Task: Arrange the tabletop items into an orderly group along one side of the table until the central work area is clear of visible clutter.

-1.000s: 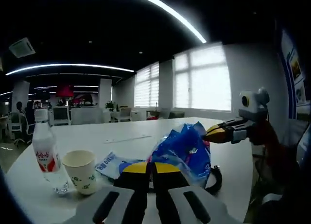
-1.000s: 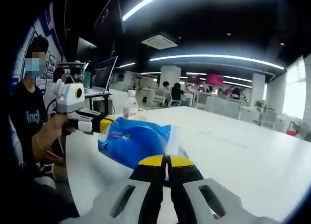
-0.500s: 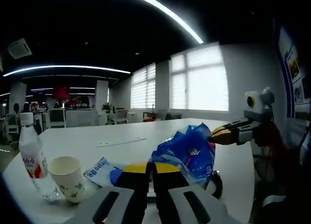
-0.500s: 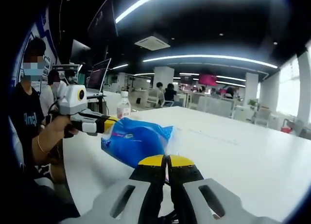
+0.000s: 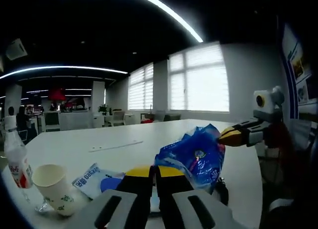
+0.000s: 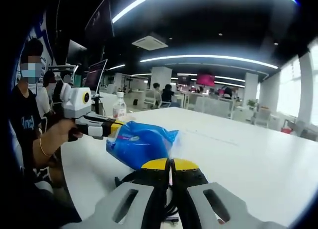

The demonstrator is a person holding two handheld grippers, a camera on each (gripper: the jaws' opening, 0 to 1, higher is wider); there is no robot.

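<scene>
Since a second ago the blue snack bag (image 5: 194, 157) has lifted a little higher off the white table (image 5: 124, 139), and the black cable beneath it now hangs into sight in your right gripper view; the water bottle (image 5: 15, 157) and paper cup (image 5: 52, 187) sit closer to the left edge of your left gripper view, which is the camera swinging, not the things moving.

Your left gripper (image 5: 153, 172) has its yellow-tipped jaws pressed together on the near edge of the blue snack bag. Your right gripper (image 6: 170, 164) is likewise closed, pinching the opposite end of the blue snack bag (image 6: 139, 144), so the bag is stretched between the two tools above the table's near side. In your left gripper view the right gripper (image 5: 233, 136) reaches in from the right and meets the bag's top corner. In your right gripper view the left gripper (image 6: 115, 129) comes in from the left, gripped by your hand (image 6: 62, 134).

A flat blue-and-white packet (image 5: 92, 177) lies on the table just beside the paper cup. The black cable (image 6: 130, 178) loops under the bag.
</scene>
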